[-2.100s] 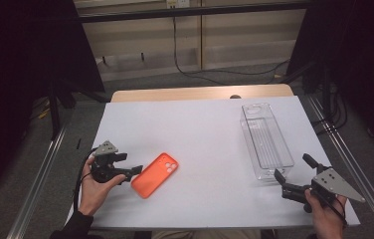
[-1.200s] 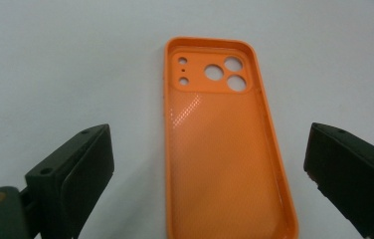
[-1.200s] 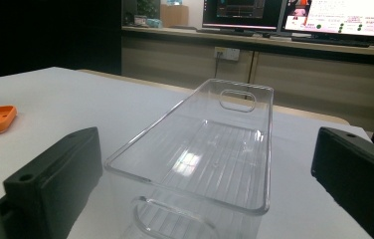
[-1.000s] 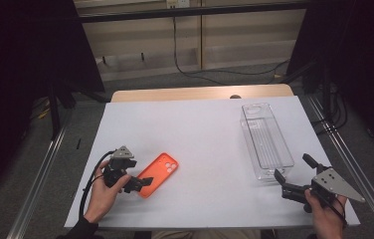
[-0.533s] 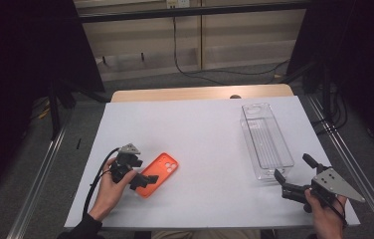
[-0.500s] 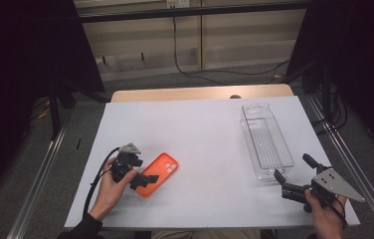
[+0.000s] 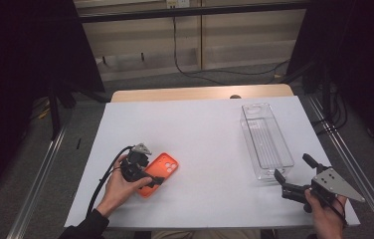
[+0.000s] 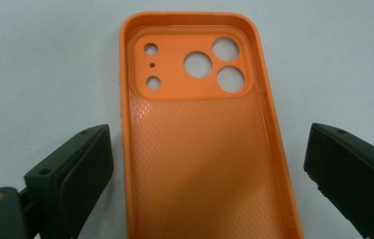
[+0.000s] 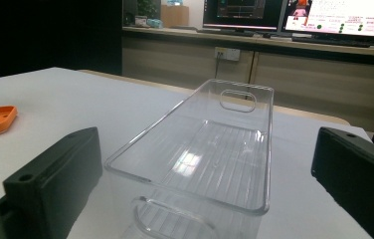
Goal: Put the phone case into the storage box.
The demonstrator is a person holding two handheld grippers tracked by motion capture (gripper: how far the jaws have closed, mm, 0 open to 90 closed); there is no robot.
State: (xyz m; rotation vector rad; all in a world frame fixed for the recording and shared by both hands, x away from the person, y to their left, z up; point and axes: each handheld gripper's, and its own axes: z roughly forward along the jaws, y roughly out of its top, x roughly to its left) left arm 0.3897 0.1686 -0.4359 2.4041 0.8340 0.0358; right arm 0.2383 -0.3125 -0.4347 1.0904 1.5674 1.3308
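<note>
The left gripper (image 8: 202, 174) hangs spread wide over the orange silicone phone case (image 8: 202, 149) — one jaw on each long side, not yet touching, seemingly lined up to pinch its width. The case lies hollow-side up at seven o'clock on the white table (image 7: 200, 134). The right gripper (image 9: 207, 184), also spread and empty, faces the clear plastic bin (image 9: 210, 144) at three o'clock — bare table lies between.
</note>
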